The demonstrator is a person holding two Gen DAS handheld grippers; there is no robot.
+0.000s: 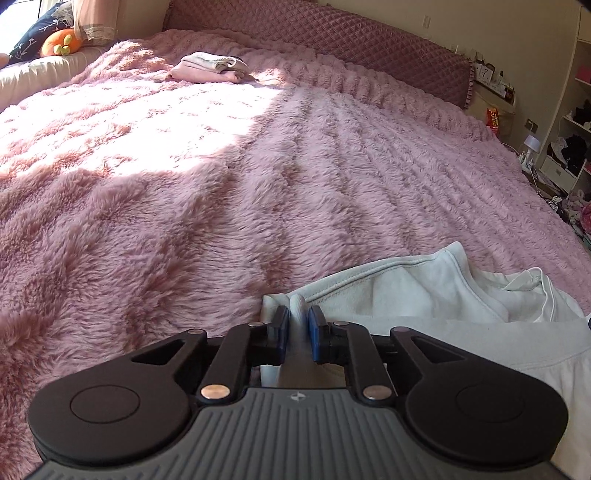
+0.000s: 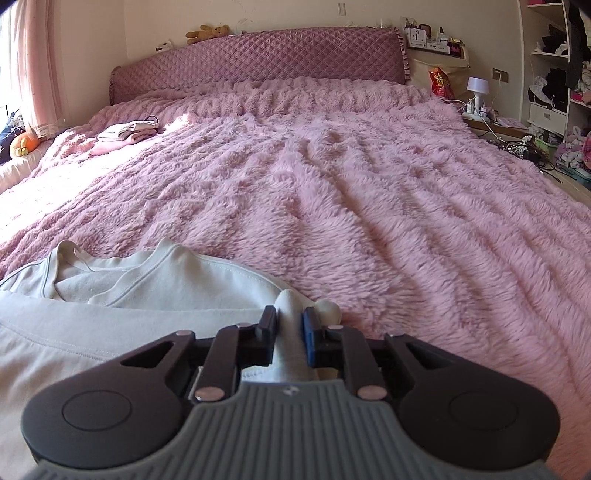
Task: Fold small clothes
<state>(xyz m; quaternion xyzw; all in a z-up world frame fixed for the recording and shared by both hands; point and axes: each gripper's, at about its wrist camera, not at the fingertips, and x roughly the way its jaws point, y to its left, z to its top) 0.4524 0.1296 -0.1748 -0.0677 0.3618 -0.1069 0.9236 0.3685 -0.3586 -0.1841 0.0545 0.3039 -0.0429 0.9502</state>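
Note:
A pale grey-white small garment lies on the near edge of the fluffy pink bed cover. My left gripper is shut on a pinched fold at the garment's left end. In the right wrist view the same garment spreads to the left, its neckline showing. My right gripper is shut on a pinched fold at its right end. Both grippers sit low over the cover.
A pile of folded clothes lies far up the bed near the quilted headboard; it also shows in the right wrist view. A bedside table with a lamp and shelves stand to the right.

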